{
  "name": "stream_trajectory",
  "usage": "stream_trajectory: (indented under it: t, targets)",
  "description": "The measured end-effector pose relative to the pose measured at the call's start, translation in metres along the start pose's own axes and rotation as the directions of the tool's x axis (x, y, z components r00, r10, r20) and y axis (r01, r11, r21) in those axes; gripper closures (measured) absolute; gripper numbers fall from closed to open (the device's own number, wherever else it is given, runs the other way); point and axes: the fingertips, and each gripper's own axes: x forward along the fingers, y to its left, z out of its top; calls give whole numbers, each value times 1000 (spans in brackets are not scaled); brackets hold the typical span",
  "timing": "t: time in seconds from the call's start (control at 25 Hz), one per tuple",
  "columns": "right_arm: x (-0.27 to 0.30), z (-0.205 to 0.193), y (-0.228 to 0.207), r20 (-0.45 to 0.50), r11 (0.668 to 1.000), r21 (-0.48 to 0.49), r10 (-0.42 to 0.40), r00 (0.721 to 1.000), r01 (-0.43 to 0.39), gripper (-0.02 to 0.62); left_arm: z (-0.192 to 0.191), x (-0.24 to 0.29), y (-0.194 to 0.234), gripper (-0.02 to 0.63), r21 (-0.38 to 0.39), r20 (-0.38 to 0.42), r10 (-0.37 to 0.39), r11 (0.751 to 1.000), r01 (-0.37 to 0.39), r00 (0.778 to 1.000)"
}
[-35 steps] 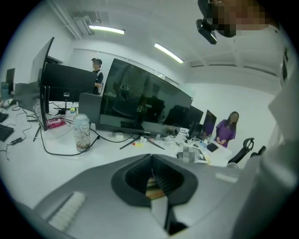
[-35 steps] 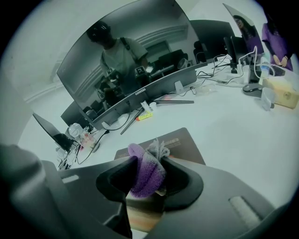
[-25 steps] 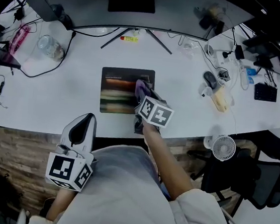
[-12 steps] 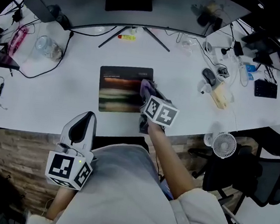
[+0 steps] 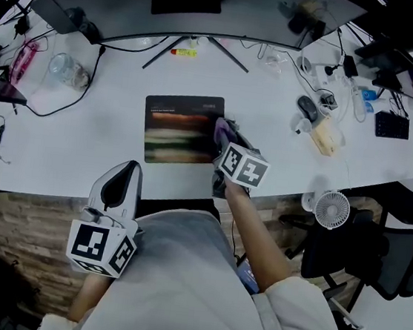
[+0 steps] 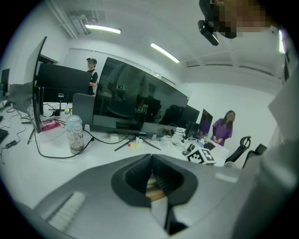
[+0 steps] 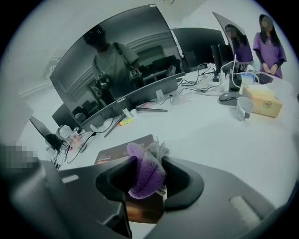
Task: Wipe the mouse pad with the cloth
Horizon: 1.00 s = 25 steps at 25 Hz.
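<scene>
A dark mouse pad (image 5: 177, 128) with blurred coloured stripes lies mid-desk in front of the monitor; in the right gripper view the mouse pad (image 7: 119, 152) shows just beyond the jaws. My right gripper (image 5: 225, 137) is at the pad's right edge, shut on a purple and grey cloth (image 5: 224, 130). That cloth (image 7: 145, 169) bulges up between the two dark jaws of the right gripper (image 7: 145, 176). My left gripper (image 5: 129, 170) hovers at the desk's front edge, left of the pad. In its own view the left gripper (image 6: 151, 160) is shut with nothing between its jaws.
A curved monitor (image 5: 189, 5) on a splayed stand fills the back of the white desk (image 5: 81, 152). A clear jar (image 5: 65, 68) and cables lie at left. A mouse (image 5: 308, 106), cup (image 5: 299, 125) and tissue box (image 5: 325, 138) are at right. A small fan (image 5: 330, 209) and chair (image 5: 378, 256) stand beyond the desk's edge.
My right gripper has slid the cloth rightward across the pad, from inside its right part to its right edge. The left gripper has stayed in place.
</scene>
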Motion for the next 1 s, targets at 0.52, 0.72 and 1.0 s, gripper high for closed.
stream_trajectory:
  t: [0.52, 0.72, 1.0]
  targets:
    - [-14, -21, 7, 6, 994, -98, -42, 999, 43, 433, 0, -2, 3, 606, -17, 9, -5, 1000, 5, 1000]
    - [-17, -30, 20, -3, 990, -133, -41, 999, 40, 433, 0, -3, 5, 606, -25, 10, -5, 1000, 6, 1000]
    - [-17, -42, 41, -6, 986, -164, -20, 1000, 18, 433, -1, -7, 10, 606, -41, 18, -1, 999, 2, 1000]
